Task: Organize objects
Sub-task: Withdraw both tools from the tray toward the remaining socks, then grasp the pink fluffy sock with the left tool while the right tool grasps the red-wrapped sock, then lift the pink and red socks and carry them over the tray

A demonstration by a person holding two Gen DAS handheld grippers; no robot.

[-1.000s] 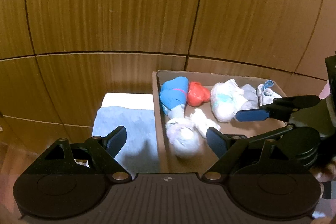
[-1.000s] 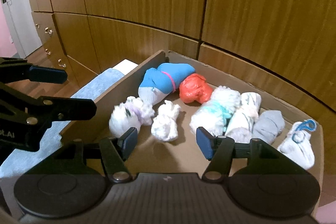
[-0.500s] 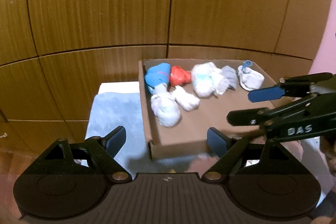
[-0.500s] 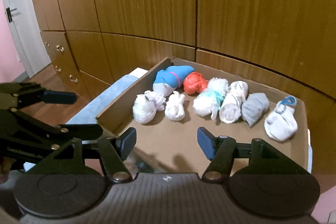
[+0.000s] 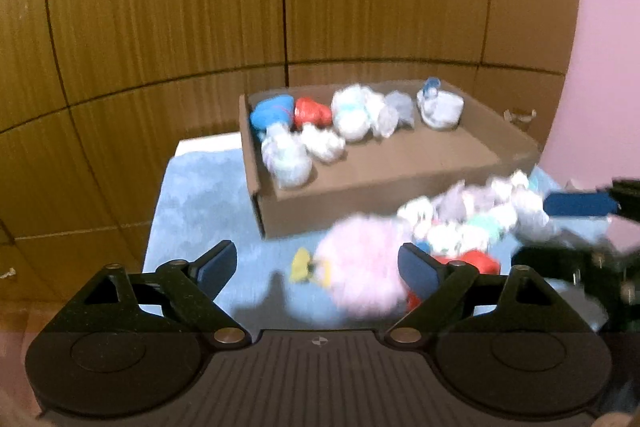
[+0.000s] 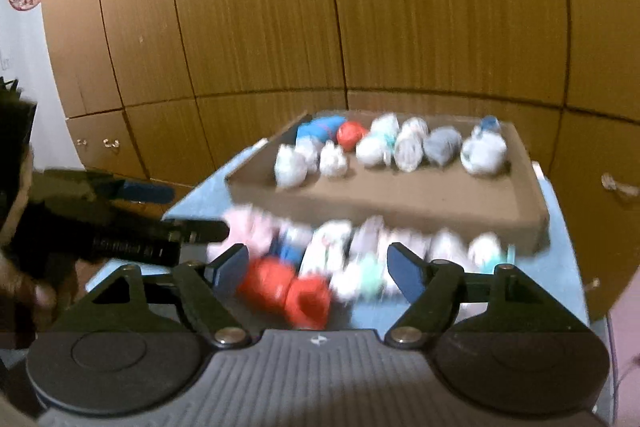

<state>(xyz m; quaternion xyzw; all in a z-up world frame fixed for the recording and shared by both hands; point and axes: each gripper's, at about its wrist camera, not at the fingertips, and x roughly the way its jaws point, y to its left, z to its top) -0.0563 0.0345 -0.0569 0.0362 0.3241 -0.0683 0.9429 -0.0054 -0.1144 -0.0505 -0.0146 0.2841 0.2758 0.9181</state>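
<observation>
Cardboard is forming the landmark here: a shallow open box point(image 5: 400, 163) is sitting on a blue cloth point(image 5: 192, 203), and every place below is being given relative to it.

Left wrist view: rolled sock bundles are lying inside the box along its far wall, among them a blue one point(image 5: 270, 113), a red one point(image 5: 312, 111) and several white ones; two more white bundles are resting just in front of that row, toward the box's left wall. Outside the box, near its front wall, a blurred heap of loose socks point(image 5: 460, 223) is waiting, with a fluffy pink item point(image 5: 362, 263) nearest the camera. The left gripper point(image 5: 318, 267) is hovering over this heap, its jaws opening wide with nothing pinched between them. The right gripper point(image 5: 576, 227) is showing at the right edge, beside the heap.

Right wrist view: the box is again showing roughly nine bundles against its far side, with its near half bare. In front of the front wall, red socks point(image 6: 288, 291) and pale pieces are lying unsorted. The right gripper's jaws are opening over them, gripping nothing.

Judgement: the task is appearing partly done, with the outside heap remaining to be bundled and boxed.
</observation>
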